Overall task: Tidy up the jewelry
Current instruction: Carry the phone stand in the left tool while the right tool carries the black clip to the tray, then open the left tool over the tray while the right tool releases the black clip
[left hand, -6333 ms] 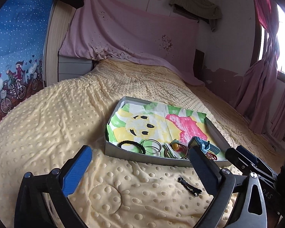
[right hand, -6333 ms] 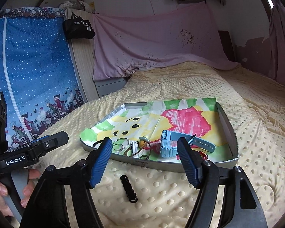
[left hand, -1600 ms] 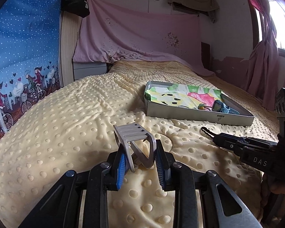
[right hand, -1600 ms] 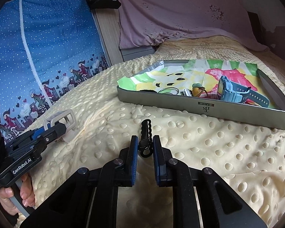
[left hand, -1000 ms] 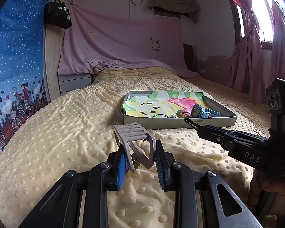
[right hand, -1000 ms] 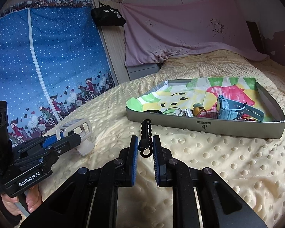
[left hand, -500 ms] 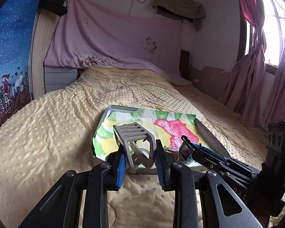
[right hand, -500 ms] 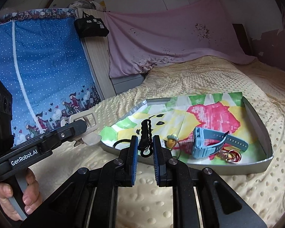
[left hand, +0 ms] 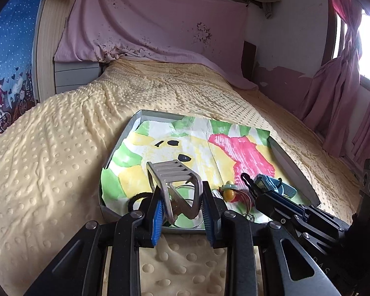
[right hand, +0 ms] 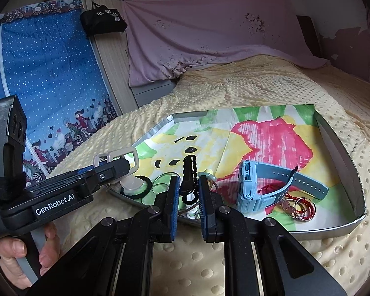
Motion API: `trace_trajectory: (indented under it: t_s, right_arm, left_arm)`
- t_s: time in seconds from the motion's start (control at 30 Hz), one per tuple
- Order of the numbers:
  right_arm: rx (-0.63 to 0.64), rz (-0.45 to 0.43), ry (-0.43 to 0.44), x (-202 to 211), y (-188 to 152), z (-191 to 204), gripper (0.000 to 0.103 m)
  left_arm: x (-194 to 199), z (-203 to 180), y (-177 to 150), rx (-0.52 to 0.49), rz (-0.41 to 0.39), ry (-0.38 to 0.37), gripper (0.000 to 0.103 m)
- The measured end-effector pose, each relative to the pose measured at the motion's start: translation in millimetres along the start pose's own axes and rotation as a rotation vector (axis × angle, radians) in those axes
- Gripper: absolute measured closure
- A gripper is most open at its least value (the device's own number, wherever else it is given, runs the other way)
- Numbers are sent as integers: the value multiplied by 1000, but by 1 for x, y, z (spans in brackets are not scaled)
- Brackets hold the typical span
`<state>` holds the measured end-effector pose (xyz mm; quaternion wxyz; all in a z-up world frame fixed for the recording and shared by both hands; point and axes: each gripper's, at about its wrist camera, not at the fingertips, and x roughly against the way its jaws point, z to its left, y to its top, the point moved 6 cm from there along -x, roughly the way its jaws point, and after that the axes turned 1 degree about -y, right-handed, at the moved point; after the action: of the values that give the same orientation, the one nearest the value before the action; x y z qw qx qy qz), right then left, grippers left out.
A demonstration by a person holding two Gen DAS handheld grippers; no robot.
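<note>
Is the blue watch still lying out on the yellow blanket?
No, the blue watch lies inside the gray tray on the colorful paper.

The left tool [left hand: 182, 212] points forward and downward, its blue-padded fingers [left hand: 157, 215] pinched close on a small object held upright between them. The right tool [right hand: 188, 198] tilts down likewise, its fingers [right hand: 175, 204] nearly together around a thin piece. A bare hand [right hand: 24, 254] wraps the left tool's grey handle, fingertips curled around it.
</note>
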<state>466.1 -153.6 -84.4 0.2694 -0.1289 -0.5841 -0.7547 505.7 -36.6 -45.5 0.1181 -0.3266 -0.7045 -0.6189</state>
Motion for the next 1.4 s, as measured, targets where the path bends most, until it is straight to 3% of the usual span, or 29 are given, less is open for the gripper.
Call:
trace_trajectory:
  t_s: [0.5,1.07,1.13,1.2,1.23,1.4]
  right_arm:
    - [-25,50,-22,-14,-11,-8,89]
    - [-35,44,-32,-13,-12,-11,89]
    - [-43,39,-40,-11,-12,-13,89]
    - [-56,31,-44,-8,-12,-15,89]
    - [-62,24,-45,-6,-12,-17,89]
    - [-74,-15,-57,7,-10,-20,82]
  left_arm:
    - [-12,4,3,24,43,-24,77]
    - [-21,7,-3,34,92,-11,76]
    - [-19,5,-4,29,83,-11,70]
    - [-15,4,-2,21,63,1,56]
    - [-12,4,-1,19,50,8,43]
    - [1,-2,4,8,24,10,41]
